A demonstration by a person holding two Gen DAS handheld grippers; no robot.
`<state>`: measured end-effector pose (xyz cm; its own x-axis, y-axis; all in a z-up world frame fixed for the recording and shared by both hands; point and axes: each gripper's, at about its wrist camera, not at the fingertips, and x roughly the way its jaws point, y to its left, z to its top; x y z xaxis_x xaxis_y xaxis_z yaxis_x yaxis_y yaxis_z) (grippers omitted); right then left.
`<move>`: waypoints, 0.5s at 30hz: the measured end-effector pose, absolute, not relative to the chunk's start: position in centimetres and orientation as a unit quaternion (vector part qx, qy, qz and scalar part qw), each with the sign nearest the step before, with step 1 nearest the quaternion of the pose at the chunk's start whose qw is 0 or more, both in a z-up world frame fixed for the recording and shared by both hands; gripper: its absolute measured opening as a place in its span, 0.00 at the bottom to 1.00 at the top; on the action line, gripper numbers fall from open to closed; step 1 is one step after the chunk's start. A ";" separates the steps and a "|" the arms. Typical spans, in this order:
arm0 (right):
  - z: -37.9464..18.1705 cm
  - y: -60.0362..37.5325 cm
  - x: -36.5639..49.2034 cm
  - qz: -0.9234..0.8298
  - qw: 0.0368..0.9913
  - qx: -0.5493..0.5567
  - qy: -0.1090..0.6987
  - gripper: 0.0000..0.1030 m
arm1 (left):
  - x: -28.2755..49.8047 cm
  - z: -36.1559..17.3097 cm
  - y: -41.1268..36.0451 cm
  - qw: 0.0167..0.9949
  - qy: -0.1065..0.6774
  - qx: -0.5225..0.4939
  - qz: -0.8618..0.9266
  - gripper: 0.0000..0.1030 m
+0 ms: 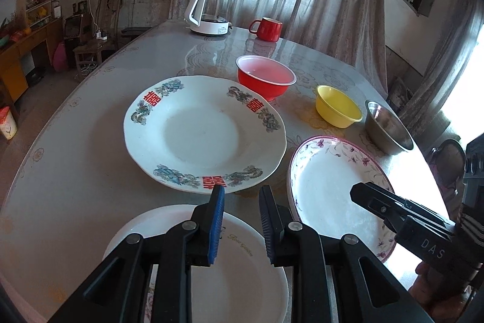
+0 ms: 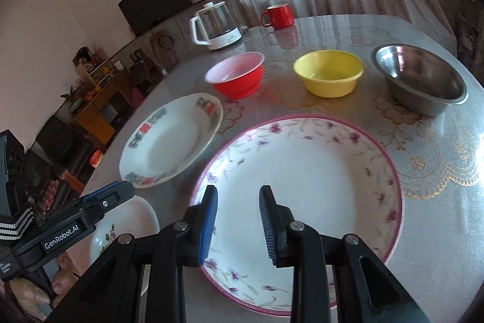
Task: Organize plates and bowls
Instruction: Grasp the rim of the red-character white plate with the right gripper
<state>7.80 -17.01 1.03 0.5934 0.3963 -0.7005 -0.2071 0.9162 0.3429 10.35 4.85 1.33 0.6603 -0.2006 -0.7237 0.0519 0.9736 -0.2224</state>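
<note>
Three plates lie on the table: a white plate with red characters [image 1: 202, 132] [image 2: 172, 141], a pink-rimmed floral plate [image 1: 329, 189] [image 2: 305, 171], and a plain white plate [image 1: 239, 271] [image 2: 127, 229] nearest me. Behind them stand a red bowl [image 1: 264, 76] [image 2: 237, 74], a yellow bowl [image 1: 337, 106] [image 2: 328, 76] and a steel bowl [image 1: 387, 126] [image 2: 420, 77]. My left gripper [image 1: 242, 192] is open and empty above the plain white plate. My right gripper [image 2: 239, 192] is open and empty above the floral plate; it also shows in the left wrist view [image 1: 363, 196].
A glass kettle [image 1: 210, 11] [image 2: 217, 26] and a red mug [image 1: 267, 28] [image 2: 279, 15] stand at the far side of the table [image 1: 90, 147]. Curtains hang behind. The table edge runs close on the left; furniture stands beyond it.
</note>
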 end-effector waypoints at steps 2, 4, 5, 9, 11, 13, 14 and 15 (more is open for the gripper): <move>1.2 -15.5 8.4 0.186 0.883 0.101 0.419 0.27 | 10.7 1.1 5.1 0.904 0.410 -0.095 -0.069 0.25; 1.2 -14.2 9.1 0.201 0.879 0.095 0.422 0.27 | 10.9 0.9 5.4 0.903 0.413 -0.094 -0.065 0.26; 1.1 -13.5 9.5 0.205 0.878 0.090 0.423 0.27 | 11.1 0.8 5.5 0.903 0.415 -0.095 -0.063 0.26; 0.7 -11.6 11.1 0.225 0.870 0.089 0.430 0.27 | 11.5 0.5 6.4 0.902 0.418 -0.099 -0.050 0.28; 0.6 -11.1 11.9 0.236 0.867 0.094 0.429 0.27 | 11.5 0.4 6.9 0.901 0.419 -0.101 -0.041 0.29; 0.5 -10.7 12.6 0.242 0.864 0.103 0.431 0.27 | 11.6 0.3 7.6 0.900 0.421 -0.107 -0.036 0.30; 0.4 -10.7 12.9 0.244 0.861 0.111 0.432 0.27 | 11.6 0.3 7.9 0.900 0.422 -0.107 -0.033 0.30; 0.4 -10.7 13.3 0.244 0.859 0.119 0.433 0.27 | 11.6 0.3 8.3 0.899 0.422 -0.108 -0.030 0.31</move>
<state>13.34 -10.69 0.37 0.5054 0.5226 -0.6866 -0.3169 0.8525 0.4156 11.55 8.31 0.25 0.6412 -0.1453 -0.7535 -0.0379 0.9747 -0.2202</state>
